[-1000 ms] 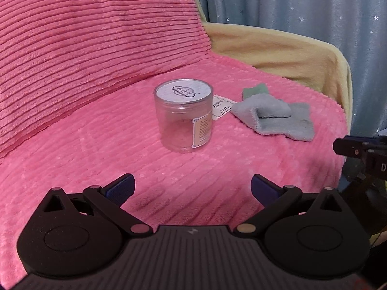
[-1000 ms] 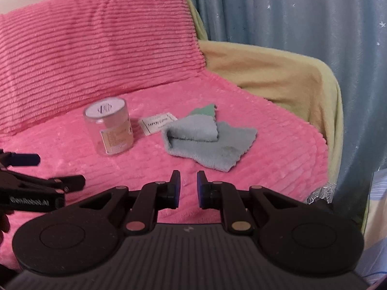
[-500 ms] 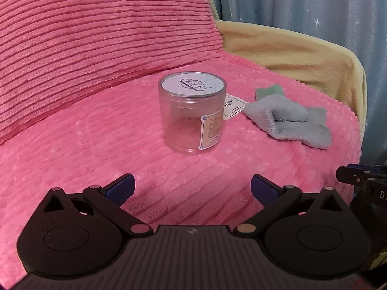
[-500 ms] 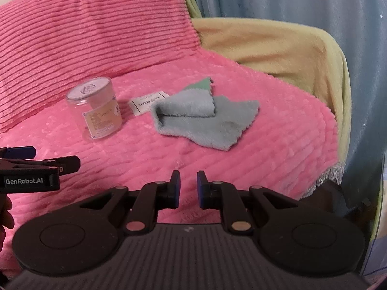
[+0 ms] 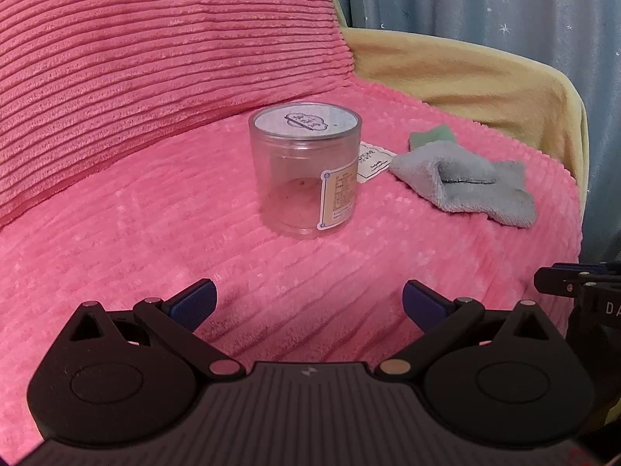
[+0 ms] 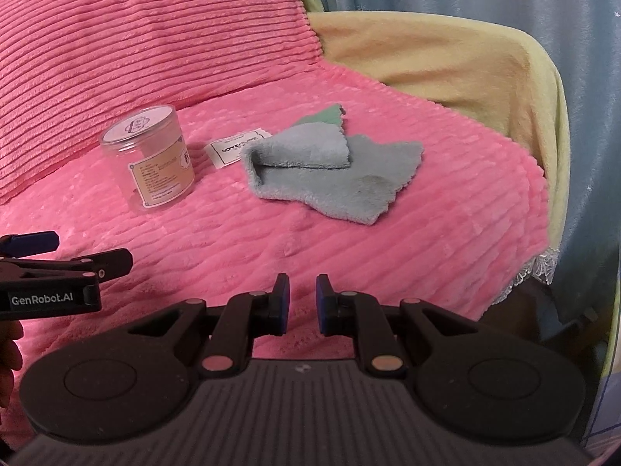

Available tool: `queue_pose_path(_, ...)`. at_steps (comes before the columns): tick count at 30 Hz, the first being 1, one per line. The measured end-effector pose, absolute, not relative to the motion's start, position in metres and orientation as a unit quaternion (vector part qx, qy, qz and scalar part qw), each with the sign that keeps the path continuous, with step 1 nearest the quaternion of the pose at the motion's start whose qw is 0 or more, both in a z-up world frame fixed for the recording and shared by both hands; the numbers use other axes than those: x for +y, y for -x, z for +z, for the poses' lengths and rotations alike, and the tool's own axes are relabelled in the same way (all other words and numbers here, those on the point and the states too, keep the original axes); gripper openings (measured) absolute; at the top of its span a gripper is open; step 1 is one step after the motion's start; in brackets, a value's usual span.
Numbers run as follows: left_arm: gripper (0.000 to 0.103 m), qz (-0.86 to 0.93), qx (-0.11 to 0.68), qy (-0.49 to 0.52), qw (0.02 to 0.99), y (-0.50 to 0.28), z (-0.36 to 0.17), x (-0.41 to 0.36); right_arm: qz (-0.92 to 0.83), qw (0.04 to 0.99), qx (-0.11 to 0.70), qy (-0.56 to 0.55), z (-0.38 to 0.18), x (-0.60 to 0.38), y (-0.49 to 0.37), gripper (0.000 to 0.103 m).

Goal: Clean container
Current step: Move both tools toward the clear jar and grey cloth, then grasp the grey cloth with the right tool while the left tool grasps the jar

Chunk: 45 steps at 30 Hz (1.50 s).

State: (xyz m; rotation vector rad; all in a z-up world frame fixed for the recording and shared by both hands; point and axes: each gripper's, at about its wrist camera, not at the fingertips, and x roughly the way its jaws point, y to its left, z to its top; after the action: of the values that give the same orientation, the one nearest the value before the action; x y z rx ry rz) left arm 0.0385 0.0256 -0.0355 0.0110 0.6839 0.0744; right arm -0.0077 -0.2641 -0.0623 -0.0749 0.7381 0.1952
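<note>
The lidded clear plastic cylinder jar stands upright on soft pink ribbed plush, folded grey fleece cloth near its right — a push from the wide-open, empty left gripper could topple it, and the right gripper — nearly closed, empty — would snag nothing.

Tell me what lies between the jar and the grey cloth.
A small white card lies between the jar and cloth, partly tucked under the cloth; clearest in the right wrist view.

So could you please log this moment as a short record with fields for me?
surface: pink ribbed blanket over a seat
container: clear jar, upright, lid on, labelled
cloth: grey cloth, folded, beside the jar, apart from it
card: white card between jar and cloth
left hand-held gripper: open, empty, aimed at the jar
right hand-held gripper: narrow gap, empty, short of the cloth
</note>
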Motion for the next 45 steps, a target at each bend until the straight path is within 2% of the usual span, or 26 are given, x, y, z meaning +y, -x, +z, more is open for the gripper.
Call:
queue_pose_path(11,0.102,0.029,0.333,0.004,0.943,-0.041,-0.041,0.035,0.103,0.926,0.36,0.044,-0.072,-0.267,0.009,0.012)
queue_pose_path(26,0.102,0.04,0.26,-0.051,0.963,-0.078,-0.037,0.046,0.187,0.942,0.241,0.142,-0.017,-0.246,0.004,0.012)
queue_pose_path(35,0.102,0.018,0.26,-0.055,0.964,-0.094,-0.043,0.057,0.212,0.924,0.282,0.15,-0.039,-0.202,-0.055,0.012)
queue_pose_path(41,0.102,0.005,0.254,-0.068,0.965,-0.109,-0.048,0.058,0.206,0.93,0.275,0.13,-0.035,-0.203,-0.042,0.011)
queue_pose_path(45,0.102,-0.005,0.245,-0.071,0.967,-0.113,-0.048,0.055,0.201,0.934,0.27,0.116,-0.032,-0.204,-0.033,0.004)
